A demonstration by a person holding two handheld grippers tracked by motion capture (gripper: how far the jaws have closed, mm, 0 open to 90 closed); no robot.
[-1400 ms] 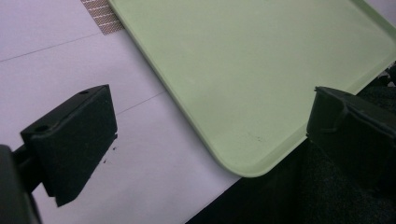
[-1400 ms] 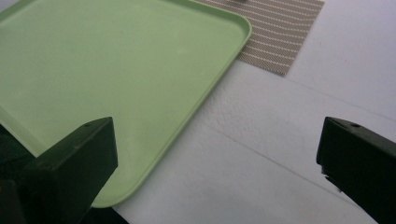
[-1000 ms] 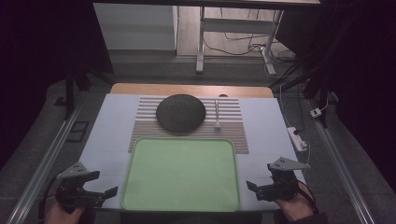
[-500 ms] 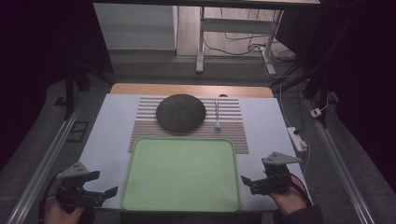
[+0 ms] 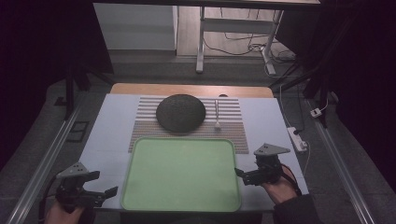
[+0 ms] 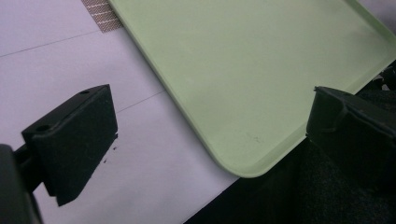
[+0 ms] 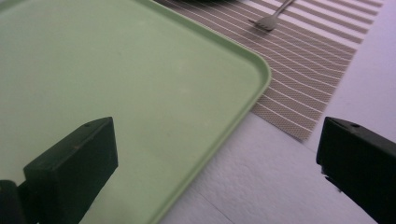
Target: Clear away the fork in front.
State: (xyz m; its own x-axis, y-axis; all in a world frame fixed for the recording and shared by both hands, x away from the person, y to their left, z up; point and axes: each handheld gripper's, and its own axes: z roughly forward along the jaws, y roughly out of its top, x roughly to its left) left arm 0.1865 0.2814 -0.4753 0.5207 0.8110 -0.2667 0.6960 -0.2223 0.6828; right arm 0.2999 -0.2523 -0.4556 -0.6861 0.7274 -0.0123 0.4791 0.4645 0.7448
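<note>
The green tray [image 5: 181, 173] lies flat at the near edge of the worktop [image 5: 112, 135], square to the person, and both sets of tongs flank it, which suggests the tray is what they are about to work with. The left tongs [image 5: 95, 196] sit off the tray's near left corner, jaws spread wide with nothing between them; in the left gripper view that rounded corner lies between the two black jaws, hanging slightly past the worktop's edge. The right tongs [image 5: 240, 176] are just beside the tray's right rim, also wide open and empty, pointing inward across it. From the right gripper view the far right corner of the tray [image 7: 140, 93] lies ahead, so I'd guess that hand is lining up on the rim.

Behind the tray a striped mat [image 5: 233, 130] runs under its far edge. A dark round plate [image 5: 181, 112] rests on the mat, and a fork [image 5: 217, 114] lies to its right, apart from it, tines toward the tray.

The worktop is covered in pale sheeting over a wooden top. The room is dim, with grey flooring, metal rails at either side, and cables and a table frame further back.
</note>
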